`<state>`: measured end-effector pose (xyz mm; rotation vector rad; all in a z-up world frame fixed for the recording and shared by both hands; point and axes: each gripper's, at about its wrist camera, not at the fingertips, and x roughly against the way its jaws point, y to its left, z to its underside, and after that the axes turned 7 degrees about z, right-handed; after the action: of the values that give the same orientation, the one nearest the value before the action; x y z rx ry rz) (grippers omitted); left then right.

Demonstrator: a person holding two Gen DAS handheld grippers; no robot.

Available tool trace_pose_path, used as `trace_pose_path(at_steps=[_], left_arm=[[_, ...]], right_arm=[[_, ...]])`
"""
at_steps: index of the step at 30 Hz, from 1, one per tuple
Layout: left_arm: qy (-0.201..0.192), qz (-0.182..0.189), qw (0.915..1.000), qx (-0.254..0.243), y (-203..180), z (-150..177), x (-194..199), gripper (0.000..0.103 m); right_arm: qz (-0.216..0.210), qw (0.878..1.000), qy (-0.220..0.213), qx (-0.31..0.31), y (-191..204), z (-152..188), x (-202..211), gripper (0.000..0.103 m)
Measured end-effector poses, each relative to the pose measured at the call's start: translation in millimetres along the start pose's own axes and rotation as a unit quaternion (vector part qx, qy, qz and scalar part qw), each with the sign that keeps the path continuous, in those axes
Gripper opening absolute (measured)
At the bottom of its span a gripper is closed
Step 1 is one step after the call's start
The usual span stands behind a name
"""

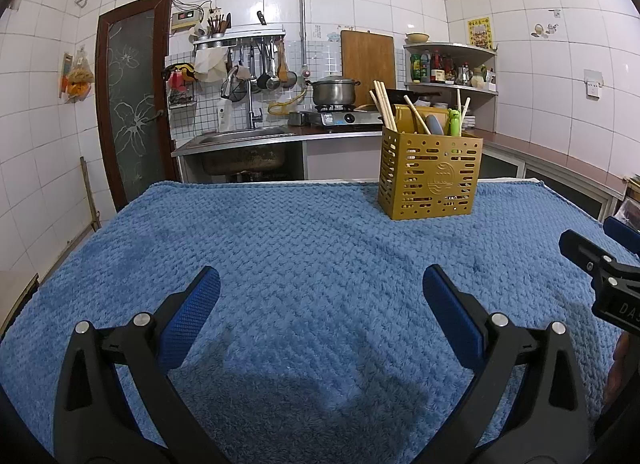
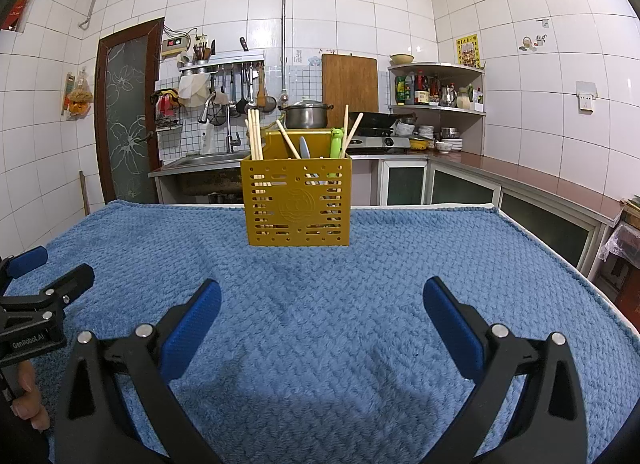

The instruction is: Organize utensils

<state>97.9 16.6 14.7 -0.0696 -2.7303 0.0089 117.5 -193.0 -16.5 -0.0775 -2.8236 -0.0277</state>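
A mustard-yellow perforated utensil holder [image 1: 430,178] [image 2: 298,200] stands upright near the far edge of the table. Wooden chopsticks [image 1: 384,108] [image 2: 255,132], a grey-blue spoon [image 1: 435,125] [image 2: 305,147] and a green frog-topped utensil [image 1: 454,122] [image 2: 336,142] stick out of it. My left gripper [image 1: 320,288] hangs open over the blue towel, well short and left of the holder, with nothing between its blue pads. My right gripper [image 2: 322,300] is open too, straight in front of the holder and empty. Each gripper shows at the edge of the other's view.
A blue textured towel [image 1: 280,244] [image 2: 400,264] covers the table. Behind it runs a kitchen counter with a sink [image 1: 244,136], a gas stove with a steel pot [image 1: 334,90], a wok [image 2: 376,120] and a corner shelf of bottles [image 2: 436,92]. A hand [image 2: 30,396] holds the left gripper's handle.
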Motion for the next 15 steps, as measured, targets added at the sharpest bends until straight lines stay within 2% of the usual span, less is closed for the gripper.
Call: trace_pose_path(at_steps=[15], left_arm=[[0.002, -0.001, 1.0000, 0.004, 1.4, 0.2, 1.0, 0.098]], right_arm=[[0.000, 1.000, 0.000, 0.001, -0.2, 0.0, -0.1, 0.099]])
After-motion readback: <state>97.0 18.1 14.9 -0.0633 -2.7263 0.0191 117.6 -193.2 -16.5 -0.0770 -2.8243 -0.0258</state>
